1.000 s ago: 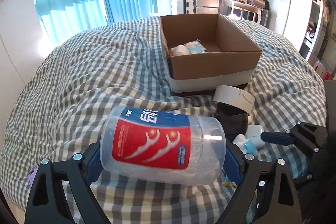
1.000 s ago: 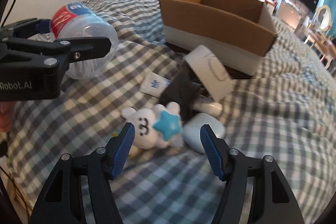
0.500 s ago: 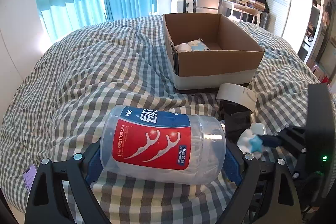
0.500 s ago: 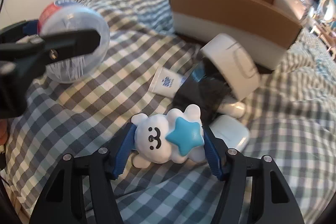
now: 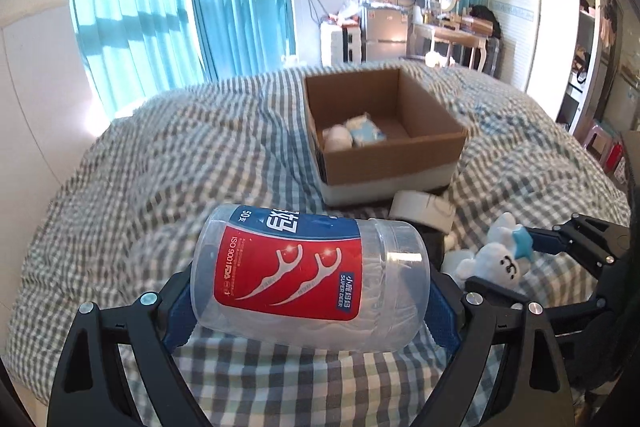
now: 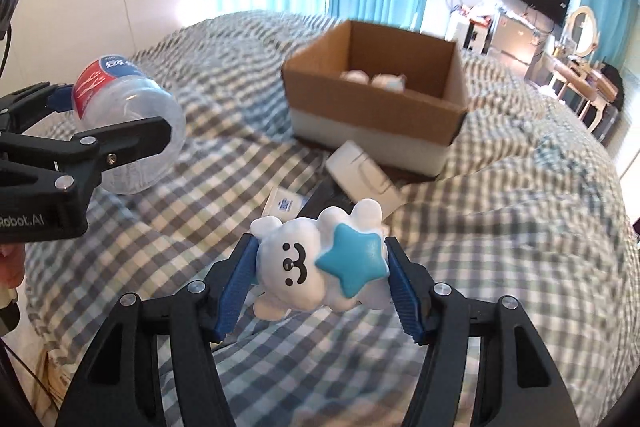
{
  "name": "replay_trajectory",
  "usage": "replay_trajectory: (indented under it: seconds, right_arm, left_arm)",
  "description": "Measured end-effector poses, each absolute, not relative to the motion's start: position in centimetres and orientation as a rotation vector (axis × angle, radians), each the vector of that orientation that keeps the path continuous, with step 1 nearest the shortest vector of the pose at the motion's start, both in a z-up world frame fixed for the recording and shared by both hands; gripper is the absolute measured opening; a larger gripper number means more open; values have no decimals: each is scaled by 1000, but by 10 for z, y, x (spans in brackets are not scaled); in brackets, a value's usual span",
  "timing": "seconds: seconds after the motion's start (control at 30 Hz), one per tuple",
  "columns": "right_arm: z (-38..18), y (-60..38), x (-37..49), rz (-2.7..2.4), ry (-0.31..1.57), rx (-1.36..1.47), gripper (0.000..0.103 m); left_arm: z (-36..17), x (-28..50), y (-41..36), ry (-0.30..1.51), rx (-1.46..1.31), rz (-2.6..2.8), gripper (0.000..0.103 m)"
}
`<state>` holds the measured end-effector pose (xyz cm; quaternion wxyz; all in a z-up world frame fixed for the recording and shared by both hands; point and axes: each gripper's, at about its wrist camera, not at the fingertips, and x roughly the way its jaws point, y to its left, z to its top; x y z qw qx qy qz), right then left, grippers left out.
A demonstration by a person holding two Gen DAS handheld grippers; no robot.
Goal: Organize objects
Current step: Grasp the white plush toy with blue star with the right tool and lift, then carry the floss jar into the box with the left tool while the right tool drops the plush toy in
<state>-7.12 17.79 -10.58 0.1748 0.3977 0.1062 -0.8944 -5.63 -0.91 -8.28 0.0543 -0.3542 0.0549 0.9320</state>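
Lifted now — cloud toy (image 6: 320,269), floss jar (image 5: 308,283).

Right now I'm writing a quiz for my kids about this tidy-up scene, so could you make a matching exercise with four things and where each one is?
Things:
1. clear plastic floss-pick jar with red label
2. white cloud-shaped toy with blue star
3. brown open cardboard box
4. white roll of tape

Places:
A. lying on the quilt just in front of the box
B. gripped in the left claw
C. resting on the grey checked quilt, two pale items inside
D. gripped in the right claw

Pairs: 1-B, 2-D, 3-C, 4-A
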Motion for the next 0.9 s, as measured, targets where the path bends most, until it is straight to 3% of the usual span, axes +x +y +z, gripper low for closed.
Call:
replay_trajectory:
  seconds: [0.4, 0.9]
  right_arm:
    - [-26, 192, -82, -2675, 303, 898, 63]
    - [33, 201, -205, -2753, 254, 829, 63]
  left_arm:
    - [-34, -83, 1, 180, -943, 2865, 93]
    - [-20, -212, 40, 250, -931, 2836, 93]
